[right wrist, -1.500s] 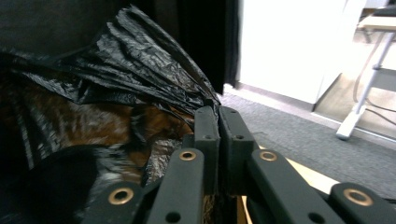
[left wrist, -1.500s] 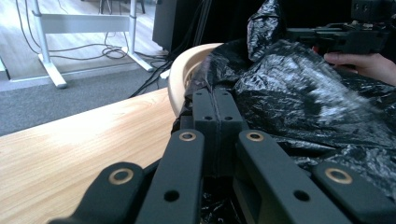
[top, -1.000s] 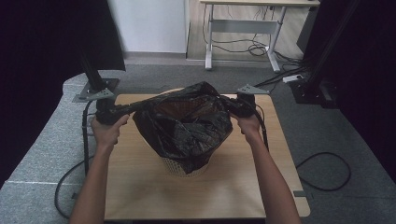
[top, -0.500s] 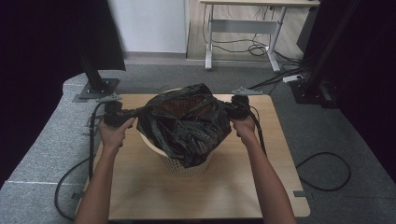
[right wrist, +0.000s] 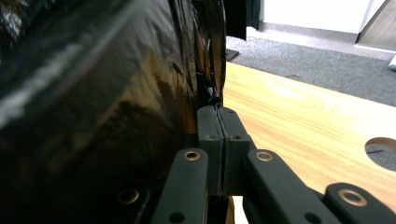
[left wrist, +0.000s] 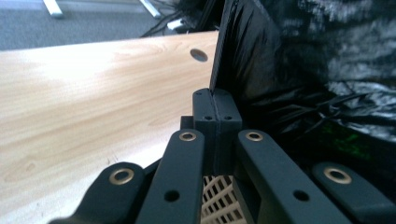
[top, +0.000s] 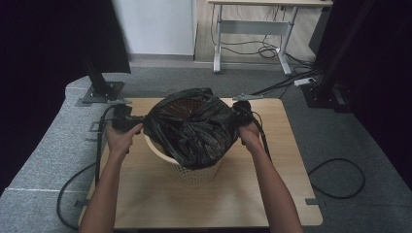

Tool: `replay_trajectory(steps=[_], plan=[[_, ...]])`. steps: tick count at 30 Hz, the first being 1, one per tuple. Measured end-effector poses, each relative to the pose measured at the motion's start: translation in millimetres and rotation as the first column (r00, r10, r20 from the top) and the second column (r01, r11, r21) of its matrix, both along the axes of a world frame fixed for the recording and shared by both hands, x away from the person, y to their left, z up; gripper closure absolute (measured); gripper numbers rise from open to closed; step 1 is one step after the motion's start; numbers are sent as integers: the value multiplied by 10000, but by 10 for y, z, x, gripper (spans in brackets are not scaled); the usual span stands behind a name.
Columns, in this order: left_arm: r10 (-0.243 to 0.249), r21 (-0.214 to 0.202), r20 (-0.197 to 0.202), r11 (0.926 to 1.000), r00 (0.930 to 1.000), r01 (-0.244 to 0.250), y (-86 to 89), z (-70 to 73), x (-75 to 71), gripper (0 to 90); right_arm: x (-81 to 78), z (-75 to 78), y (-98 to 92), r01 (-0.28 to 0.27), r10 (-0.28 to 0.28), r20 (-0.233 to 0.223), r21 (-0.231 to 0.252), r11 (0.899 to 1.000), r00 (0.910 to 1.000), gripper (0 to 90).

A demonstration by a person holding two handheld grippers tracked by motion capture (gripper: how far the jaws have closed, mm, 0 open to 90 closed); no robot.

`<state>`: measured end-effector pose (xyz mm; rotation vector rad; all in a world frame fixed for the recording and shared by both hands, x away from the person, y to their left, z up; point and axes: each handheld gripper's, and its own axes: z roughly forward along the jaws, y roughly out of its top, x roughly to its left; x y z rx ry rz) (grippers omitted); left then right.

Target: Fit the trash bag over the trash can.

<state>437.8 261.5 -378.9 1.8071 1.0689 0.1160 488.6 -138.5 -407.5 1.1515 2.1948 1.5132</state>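
Black bin bag (top: 192, 126): draped over cream lattice wastebasket (top: 187, 172), mid-counter (top: 145, 204). Left tool (left wrist: 217, 109) and right tool (right wrist: 223, 122) each clamped on an opposite rim fold, stretching the mouth for fitting over the basket. Obstruction: trailing cables (top: 73, 187) near left edge.

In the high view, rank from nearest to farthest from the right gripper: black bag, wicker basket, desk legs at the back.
1. black bag: pinched in the right gripper, at its side.
2. wicker basket: under the bag, table centre.
3. desk legs: far back, beyond the table.
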Motion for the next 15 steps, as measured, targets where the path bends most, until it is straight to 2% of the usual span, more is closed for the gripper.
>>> replay_trajectory(steps=[3,6,9,12,15], plan=[[-22,17,-128,10000,9999,22,26,-22,-7,899,0,-19,12,-39,37,-117,-101,9999,9999,873],[105,390,-287,9992,9995,-94,48,-76,-27,899,-5,-66,31,-54,33,-327,-641,9979,9995,873],[57,176,-267,9998,9996,-52,111,-140,-64,899,-22,-106,-27,16,-29,-426,-297,9996,9991,873],[18,-32,-175,10000,9998,-18,180,-191,-125,899,-44,-156,-101,98,-120,-513,-424,9991,9986,873],[-79,-130,-47,9999,10000,79,218,-217,-180,898,-67,-207,-176,161,-167,-596,-104,9998,9981,869]])
